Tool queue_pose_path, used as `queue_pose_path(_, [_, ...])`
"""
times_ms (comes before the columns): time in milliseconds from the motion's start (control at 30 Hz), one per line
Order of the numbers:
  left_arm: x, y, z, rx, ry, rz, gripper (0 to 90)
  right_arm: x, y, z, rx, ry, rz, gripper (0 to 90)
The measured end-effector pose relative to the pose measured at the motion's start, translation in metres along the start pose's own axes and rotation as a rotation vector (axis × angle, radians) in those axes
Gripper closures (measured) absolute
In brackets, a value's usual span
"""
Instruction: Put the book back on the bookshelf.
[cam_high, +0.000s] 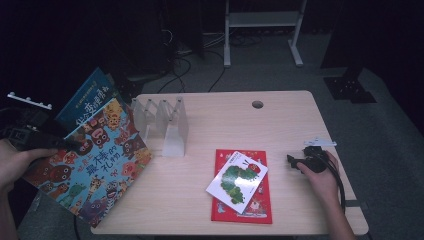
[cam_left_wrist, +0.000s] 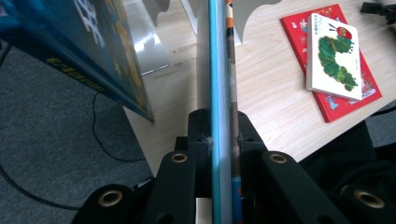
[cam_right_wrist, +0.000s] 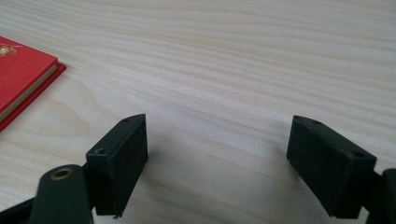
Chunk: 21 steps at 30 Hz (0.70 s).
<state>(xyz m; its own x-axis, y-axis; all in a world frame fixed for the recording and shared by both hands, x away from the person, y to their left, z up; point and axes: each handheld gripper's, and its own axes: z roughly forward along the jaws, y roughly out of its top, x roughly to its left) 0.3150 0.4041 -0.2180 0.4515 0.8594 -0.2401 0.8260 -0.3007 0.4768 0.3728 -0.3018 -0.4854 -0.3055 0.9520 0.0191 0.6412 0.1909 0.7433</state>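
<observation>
I've got my left gripper (cam_left_wrist: 223, 140) clamped on the monster picture book (cam_high: 95, 160) at the frame's left edge. I'd keep it upright and aim for a rack (cam_high: 167, 125) slot; right gripper (cam_right_wrist: 217, 158) jaws gape empty on the bench (cam_high: 280, 120).

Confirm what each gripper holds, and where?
Left gripper clamps the colourful monster picture book at its edge. Right gripper is open, holding nothing, over the table.

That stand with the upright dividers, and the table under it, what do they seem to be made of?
The divider stand looks like frosted clear plastic, perhaps acrylic: pale, see-through fins with a dull sheen. The table looks like light wood or a wood-look laminate: fine straight grain lines, smooth matt surface. Which of the two cannot be told.
</observation>
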Motion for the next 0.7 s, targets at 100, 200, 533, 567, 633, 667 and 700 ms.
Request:
queue_pose_path(100, [0.002,0.001,0.001,-0.001,0.014,-0.017,80.7,0.000,0.000,0.000,0.000,-0.001,0.001,19.5])
queue_pose_path(200, [0.002,0.003,0.003,0.002,0.035,-0.026,80.7,0.000,0.000,0.000,0.000,-0.002,0.001,19.5])
queue_pose_path(533, [0.002,0.014,0.011,-0.017,0.091,-0.078,80.7,0.000,0.000,0.000,0.000,-0.003,0.002,19.5])
queue_pose_path(567, [0.002,0.016,0.012,-0.020,0.096,-0.081,80.7,0.000,0.000,0.000,0.000,-0.003,0.002,19.5])
queue_pose_path(633, [0.002,0.019,0.014,-0.023,0.105,-0.090,80.7,0.000,0.000,0.000,0.000,-0.003,0.002,19.5])
queue_pose_path(667, [0.002,0.020,0.015,-0.023,0.107,-0.095,80.7,0.000,0.000,0.000,0.000,-0.003,0.002,19.5])
queue_pose_path(700, [0.002,0.022,0.016,-0.021,0.108,-0.095,80.7,0.000,0.000,0.000,0.000,-0.003,0.002,19.5])
